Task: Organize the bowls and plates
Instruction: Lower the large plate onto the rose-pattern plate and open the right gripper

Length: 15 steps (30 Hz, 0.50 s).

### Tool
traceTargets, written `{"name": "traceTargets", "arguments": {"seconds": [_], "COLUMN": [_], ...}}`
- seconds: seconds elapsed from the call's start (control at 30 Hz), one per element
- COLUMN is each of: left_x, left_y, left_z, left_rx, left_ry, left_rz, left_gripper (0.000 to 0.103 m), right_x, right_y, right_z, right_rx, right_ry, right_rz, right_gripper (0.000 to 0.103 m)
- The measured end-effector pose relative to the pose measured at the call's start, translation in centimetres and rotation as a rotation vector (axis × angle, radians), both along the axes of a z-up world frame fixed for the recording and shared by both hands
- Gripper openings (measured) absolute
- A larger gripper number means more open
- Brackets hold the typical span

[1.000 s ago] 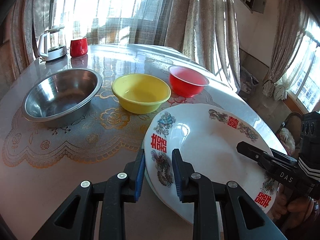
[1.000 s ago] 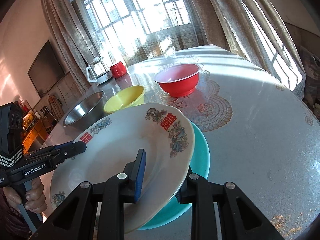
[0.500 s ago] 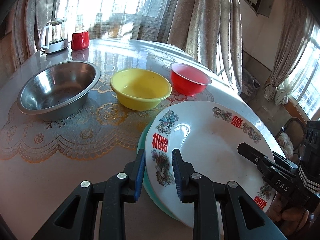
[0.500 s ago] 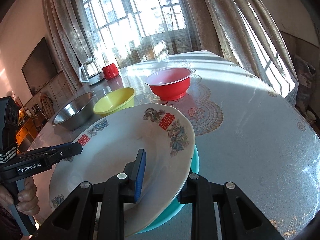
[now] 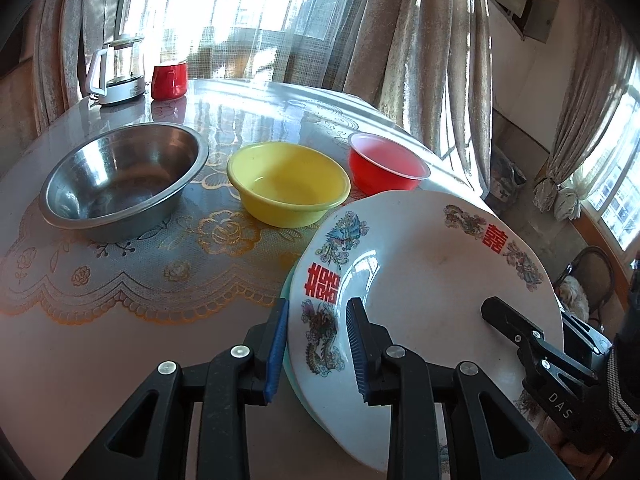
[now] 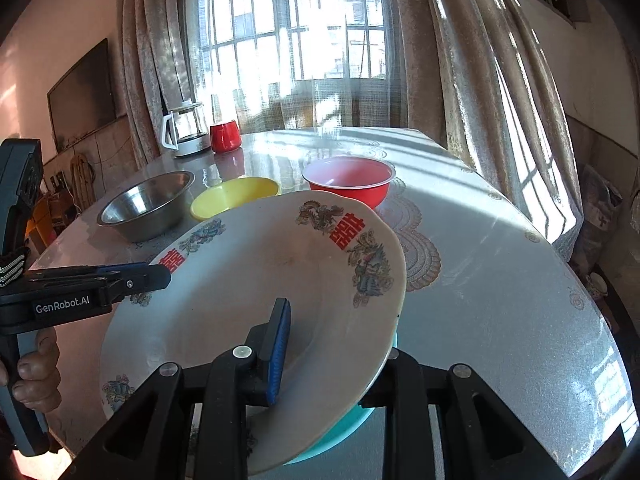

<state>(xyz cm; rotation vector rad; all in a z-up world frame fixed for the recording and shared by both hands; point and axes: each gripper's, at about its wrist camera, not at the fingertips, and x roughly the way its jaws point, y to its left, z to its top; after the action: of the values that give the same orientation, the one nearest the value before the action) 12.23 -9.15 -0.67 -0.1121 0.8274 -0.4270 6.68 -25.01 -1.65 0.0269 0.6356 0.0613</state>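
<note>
Over table (image 5: 120, 320), both angled down: left tongs (image 5: 318, 344) w/ jaws just widening & right tongs (image 6: 336, 348) clamp white plate (image 5: 420, 280) rims.

Stuff lying around here: a glass kettle (image 5: 118, 70) with a white handle sits way out past the fingertips, at the far left end of the table (image 5: 100, 320), and a red mug (image 5: 170, 79) is just beside it on the right. The table's got a glossy lace-pattern cover. Long beige curtains (image 6: 472, 60) hang over the barred windows (image 6: 292, 20) beyond. A dark flat TV (image 6: 82, 92) is on the wall off to the left.
</note>
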Motion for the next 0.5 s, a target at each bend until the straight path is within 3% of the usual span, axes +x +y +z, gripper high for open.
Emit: {"name": "traceTargets", "arguments": {"seconds": [0.17,0.3,0.5], "left_x": [-0.2,-0.5,-0.6], "left_y": [0.1,-0.3,-0.2], "left_z": [0.1,-0.2,-0.2], "left_rx": [-0.011,-0.013,-0.020], "left_ry": [0.007,0.009,0.000], "left_rz": [-0.009,-0.022,-0.019], "left_gripper": [0.028,0.029,0.030], "right_x": [0.6,0.7,0.4], "right_y": [-1.2,-0.9,-0.8], "right_z": [-1.1,-1.4,-1.6], "right_rx": [0.094,0.028,0.016], "right_ry": [0.033,0.045,0.060], "right_rz": [-0.009,-0.036,-0.037], "right_gripper": [0.028,0.035,0.041]}}
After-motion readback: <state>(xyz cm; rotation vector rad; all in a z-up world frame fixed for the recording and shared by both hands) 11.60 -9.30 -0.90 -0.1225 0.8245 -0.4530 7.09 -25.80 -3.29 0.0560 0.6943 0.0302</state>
